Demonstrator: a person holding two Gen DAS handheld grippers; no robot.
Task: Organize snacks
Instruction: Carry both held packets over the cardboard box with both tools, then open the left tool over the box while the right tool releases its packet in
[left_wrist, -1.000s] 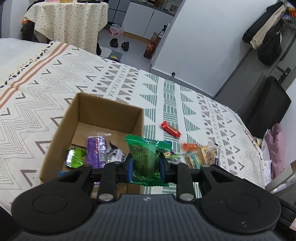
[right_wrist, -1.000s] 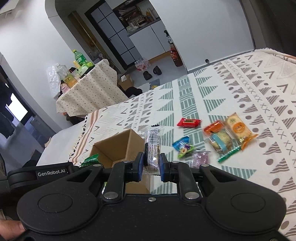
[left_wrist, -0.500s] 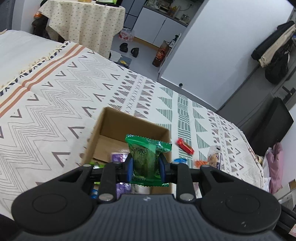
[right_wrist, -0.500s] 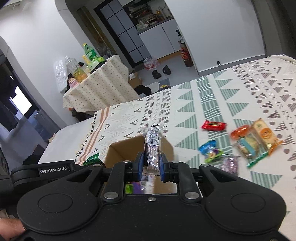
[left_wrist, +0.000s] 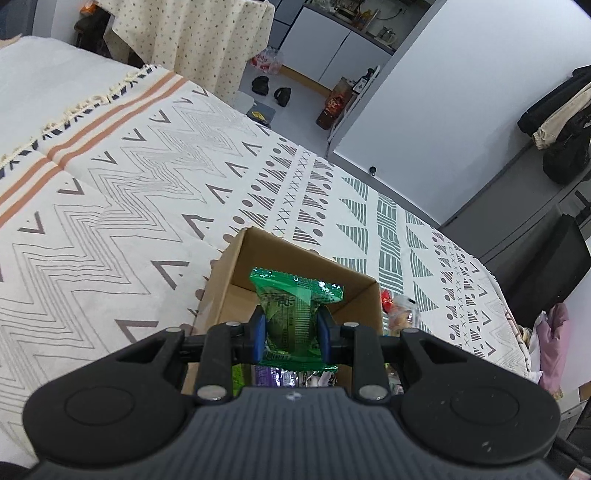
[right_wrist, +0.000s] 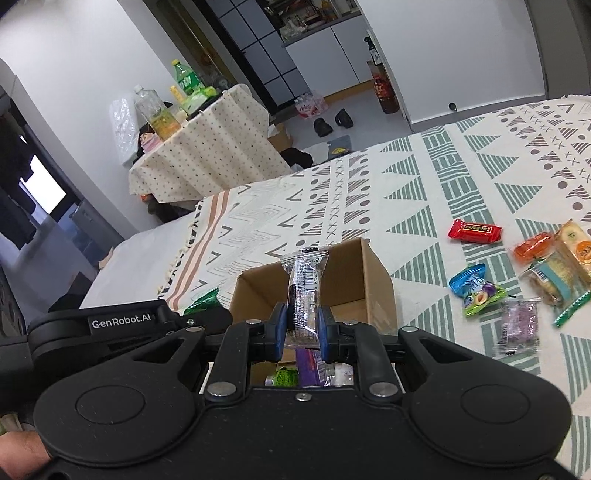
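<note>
An open cardboard box (left_wrist: 354, 284) (right_wrist: 376, 277) rests on the patterned bedspread, with several wrapped snacks lying inside. My left gripper (left_wrist: 291, 336) is shut on a green snack packet (left_wrist: 293, 314), held upright over the box's near part. My right gripper (right_wrist: 303, 332) is shut on a clear-wrapped dark snack bar (right_wrist: 303, 291), also upright above the box. The left gripper's body (right_wrist: 122, 325) shows at the lower left of the right wrist view. Loose snacks lie right of the box: a red packet (right_wrist: 474, 230), a blue and green one (right_wrist: 476, 290), a purple one (right_wrist: 519, 325).
An orange packet (right_wrist: 533, 247) and biscuit packs (right_wrist: 561, 273) lie at the far right on the bedspread (left_wrist: 147, 206). A cloth-covered table (right_wrist: 207, 155) with bottles stands beyond the bed. A hand (right_wrist: 18, 450) shows at the lower left.
Both grippers have moved over the box while still holding their snacks; the box now sits directly below the fingers in both views.
</note>
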